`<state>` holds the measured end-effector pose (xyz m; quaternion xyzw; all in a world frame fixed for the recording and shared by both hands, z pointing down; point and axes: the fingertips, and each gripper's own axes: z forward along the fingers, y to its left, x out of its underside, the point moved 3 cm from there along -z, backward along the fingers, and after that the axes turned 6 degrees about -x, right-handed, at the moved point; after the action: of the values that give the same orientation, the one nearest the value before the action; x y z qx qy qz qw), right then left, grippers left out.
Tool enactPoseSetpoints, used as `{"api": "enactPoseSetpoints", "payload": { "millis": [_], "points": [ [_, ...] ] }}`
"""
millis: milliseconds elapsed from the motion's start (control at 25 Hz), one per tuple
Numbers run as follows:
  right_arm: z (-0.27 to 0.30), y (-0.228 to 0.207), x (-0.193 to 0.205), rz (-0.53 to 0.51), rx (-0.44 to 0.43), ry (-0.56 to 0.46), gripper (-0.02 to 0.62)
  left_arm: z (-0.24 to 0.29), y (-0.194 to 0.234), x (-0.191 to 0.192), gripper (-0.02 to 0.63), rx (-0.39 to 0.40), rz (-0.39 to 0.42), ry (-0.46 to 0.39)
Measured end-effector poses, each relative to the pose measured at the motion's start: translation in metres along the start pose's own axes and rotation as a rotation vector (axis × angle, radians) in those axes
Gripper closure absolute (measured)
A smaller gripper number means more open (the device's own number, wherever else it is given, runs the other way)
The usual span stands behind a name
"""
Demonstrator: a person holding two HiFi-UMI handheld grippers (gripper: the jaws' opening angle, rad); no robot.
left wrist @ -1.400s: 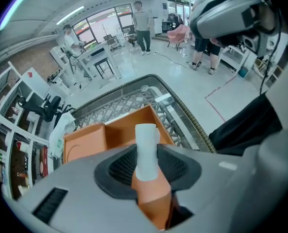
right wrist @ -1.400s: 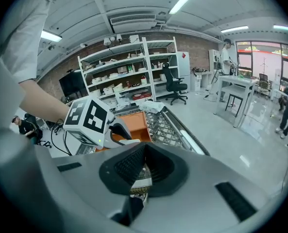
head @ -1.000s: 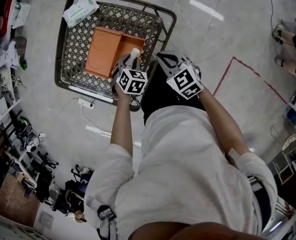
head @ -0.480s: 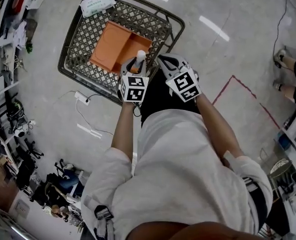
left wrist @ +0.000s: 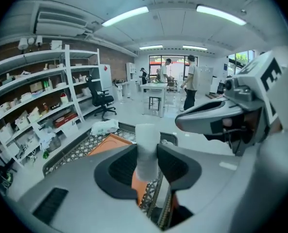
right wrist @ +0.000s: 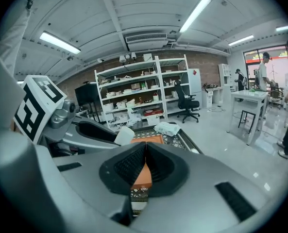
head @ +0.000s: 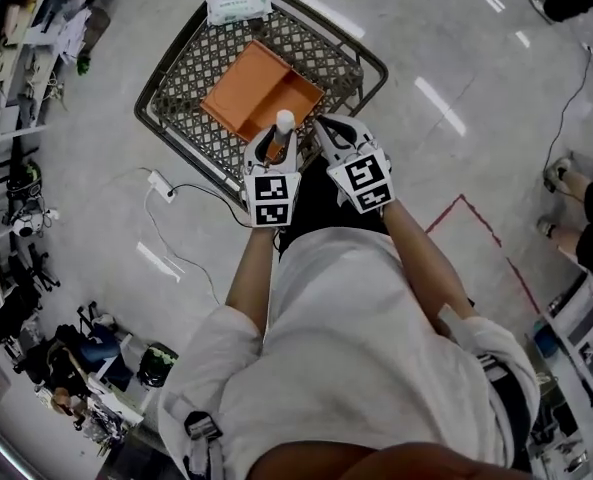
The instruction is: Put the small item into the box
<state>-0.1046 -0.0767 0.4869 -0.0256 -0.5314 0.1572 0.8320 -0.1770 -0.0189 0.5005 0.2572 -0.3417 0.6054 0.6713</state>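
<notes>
Small white-capped bottle [left wrist: 145, 142] clamped in the left hand-held gripper [head: 278, 141], above the wire cart's [head: 198, 63] near side.
One orange box [head: 251, 93] lies in the cart, with one white packet [head: 238, 4] at its far corner. The cart stands on a glossy grey floor [head: 106, 208] near shelving [right wrist: 144, 86]. Both arms reach forward; the right hand-held gripper [right wrist: 144, 164] has its jaws together, empty.

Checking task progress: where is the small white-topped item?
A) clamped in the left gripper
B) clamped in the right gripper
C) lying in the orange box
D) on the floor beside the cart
A: the left gripper view shows the small item clamped between the fingers of the left gripper, not yet in the orange box.
</notes>
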Motion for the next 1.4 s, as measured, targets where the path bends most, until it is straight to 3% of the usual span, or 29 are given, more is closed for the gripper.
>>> {"api": "enactPoseSetpoints", "payload": {
  "millis": [560, 920, 1120, 1400],
  "points": [
    [-0.061, 0.016, -0.047, -0.109, 0.001, -0.173, 0.591, -0.082, -0.016, -0.027, 0.469, -0.200, -0.173, -0.229],
    [-0.118, 0.044, -0.095, -0.181, 0.005, -0.353, 0.592, -0.150, -0.027, -0.049, 0.469, -0.316, -0.183, -0.361],
    [-0.133, 0.058, -0.111, -0.227, -0.003, -0.401, 0.592, -0.173, -0.032, -0.061, 0.469, -0.312, -0.188, -0.439],
    [-0.135, 0.065, -0.126, -0.251, 0.045, -0.416, 0.592, -0.188, -0.015, -0.065, 0.469, -0.293, -0.189, -0.470]
  ]
}}
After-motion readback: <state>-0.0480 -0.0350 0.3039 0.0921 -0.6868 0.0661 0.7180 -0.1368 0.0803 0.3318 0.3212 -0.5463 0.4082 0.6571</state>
